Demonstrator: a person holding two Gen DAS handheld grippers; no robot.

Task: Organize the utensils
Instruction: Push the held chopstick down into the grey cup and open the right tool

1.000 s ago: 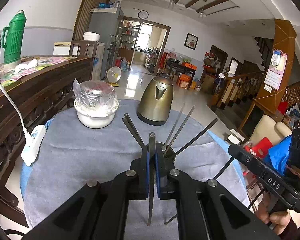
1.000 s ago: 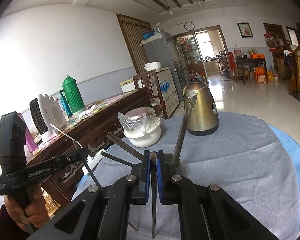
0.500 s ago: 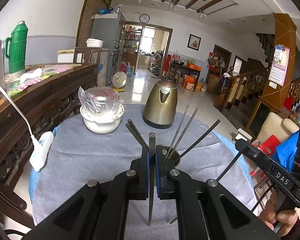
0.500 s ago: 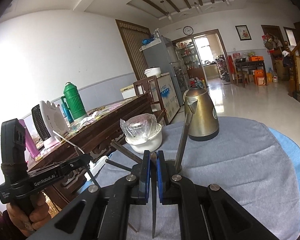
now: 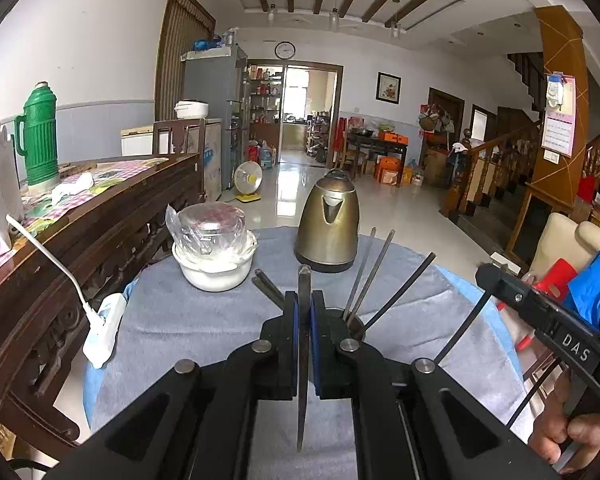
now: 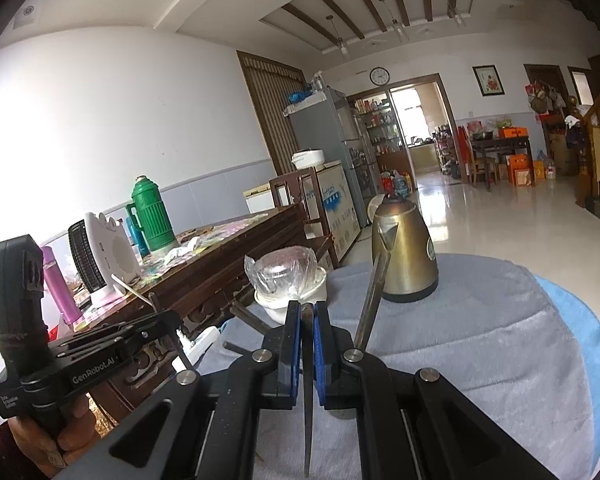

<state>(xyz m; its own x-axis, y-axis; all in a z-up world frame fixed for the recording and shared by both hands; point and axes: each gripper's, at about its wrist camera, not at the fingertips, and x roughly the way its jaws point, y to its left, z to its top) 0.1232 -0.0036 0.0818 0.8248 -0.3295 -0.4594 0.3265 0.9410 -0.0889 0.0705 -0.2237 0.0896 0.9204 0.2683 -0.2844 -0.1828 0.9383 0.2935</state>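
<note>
Left gripper [image 5: 304,312]: lower centre of the left wrist view; blue pads pinch one upright chopstick [image 5: 302,356].
Right gripper [image 6: 308,320]: lower centre of the right wrist view; pads pinch a second chopstick [image 6: 308,392].
Holder [image 5: 356,322]: dark cup just right of the left gripper, with several chopsticks leaning out.
Kettle [image 5: 327,226]: centre frame, standing on the grey cloth [image 5: 180,320].
White bowl [image 5: 214,266]: left of the kettle, with a plastic-wrapped item on top.
</note>
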